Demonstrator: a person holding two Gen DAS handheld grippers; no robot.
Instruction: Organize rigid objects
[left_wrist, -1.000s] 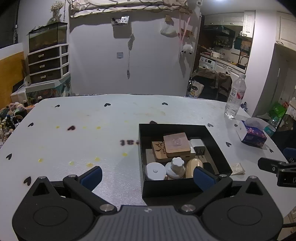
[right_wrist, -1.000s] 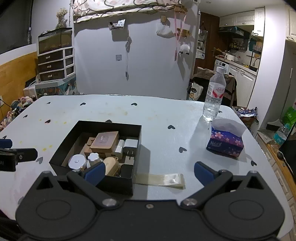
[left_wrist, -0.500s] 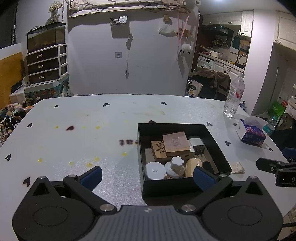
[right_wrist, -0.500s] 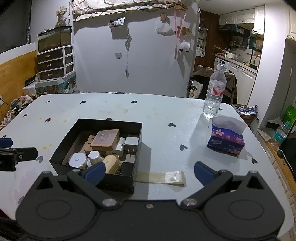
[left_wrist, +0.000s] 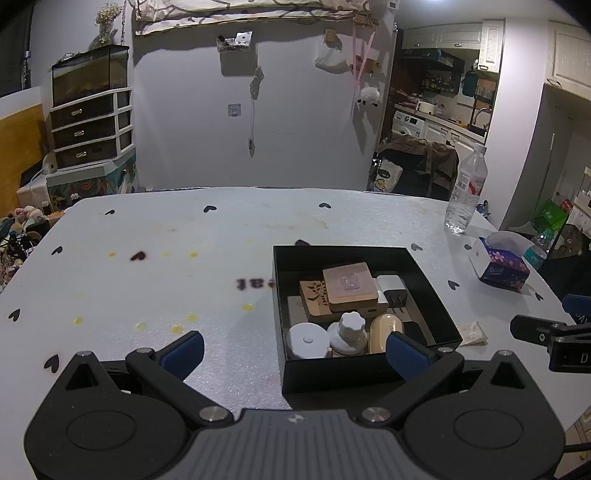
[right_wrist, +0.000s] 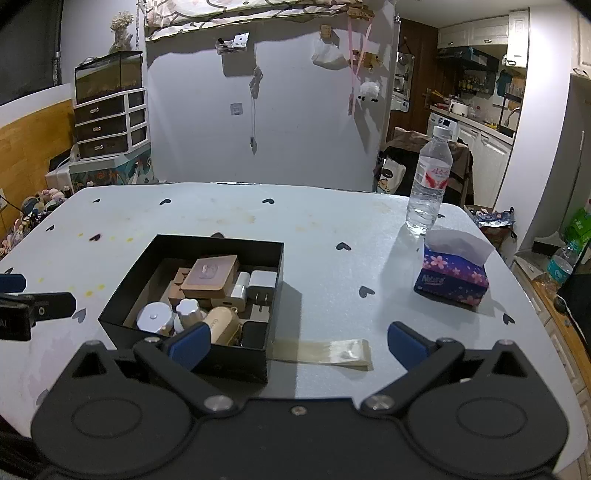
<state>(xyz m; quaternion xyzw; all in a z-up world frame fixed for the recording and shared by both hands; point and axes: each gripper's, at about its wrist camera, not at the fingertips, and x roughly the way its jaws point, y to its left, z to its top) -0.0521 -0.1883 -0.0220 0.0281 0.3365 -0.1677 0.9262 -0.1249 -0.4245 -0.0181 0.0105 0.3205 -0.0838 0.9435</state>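
Left gripper (left_wrist: 293, 349) is hovering spread wide, holding nothing; the open black cardboard box (left_wrist: 369, 376) of small rigid items is sitting just ahead, toward its right finger. Right gripper (right_wrist: 295, 341) is also hanging open and empty, box by its left finger, one strip of clear tape (right_wrist: 325, 350) between its fingers. Risk: a descending finger clipping the box wall and shoving it. Count: one box, two white chargers (right_wrist: 255, 282), one clear water bottle (right_wrist: 428, 181), one purple tissue pack (right_wrist: 452, 275).

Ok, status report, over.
Left gripper open, empty. Right gripper open, empty. Black box packed with small items. Tape strip beside box.
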